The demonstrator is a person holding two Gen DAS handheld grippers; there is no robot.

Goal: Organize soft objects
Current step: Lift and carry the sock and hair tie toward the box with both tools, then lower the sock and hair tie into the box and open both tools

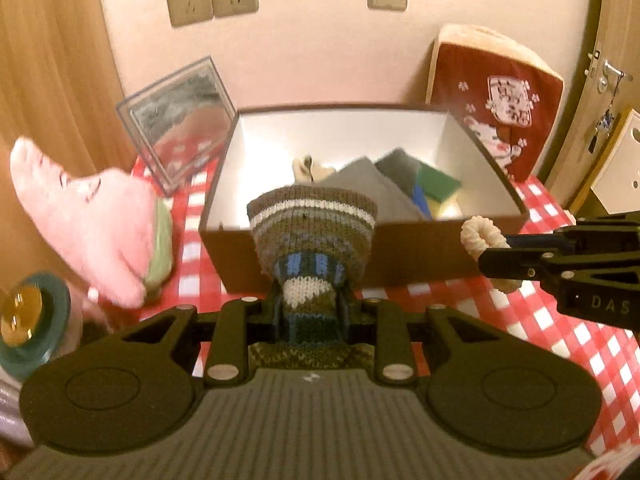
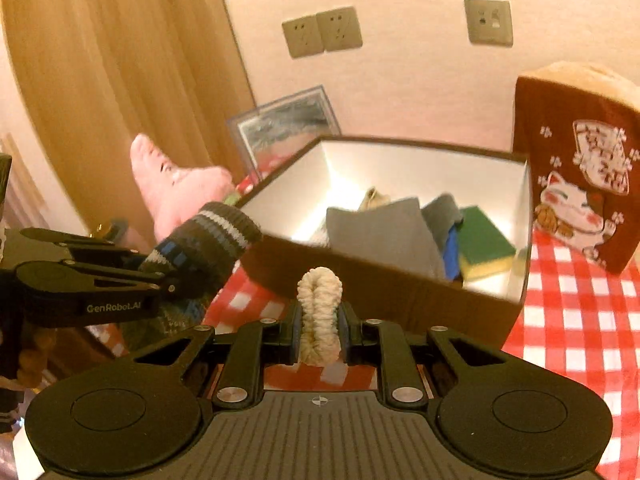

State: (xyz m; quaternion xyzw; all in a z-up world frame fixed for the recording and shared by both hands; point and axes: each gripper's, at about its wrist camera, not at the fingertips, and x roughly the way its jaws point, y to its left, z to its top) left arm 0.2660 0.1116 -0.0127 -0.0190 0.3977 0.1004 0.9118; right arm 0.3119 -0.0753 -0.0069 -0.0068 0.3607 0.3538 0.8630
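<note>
Left hand-held gripper (image 1: 308, 300) clamped on knitted sock (image 1: 312, 232), right hand-held gripper (image 2: 320, 328) on cream scrunchie (image 2: 320, 312).

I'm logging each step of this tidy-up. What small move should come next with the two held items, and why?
Probably carry both forward over the open box before letting go. The left gripper is shut on the knitted sock, the right gripper on the cream scrunchie, and both items sit short of the box's near wall, where soft things already lie.

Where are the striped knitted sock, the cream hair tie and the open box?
striped knitted sock (image 1: 312, 220), left wrist view, on its ribbed cuff.
cream hair tie (image 2: 320, 312), right wrist view, on the loop's middle.
open box (image 1: 404, 252), left wrist view, on its brown front wall.
</note>
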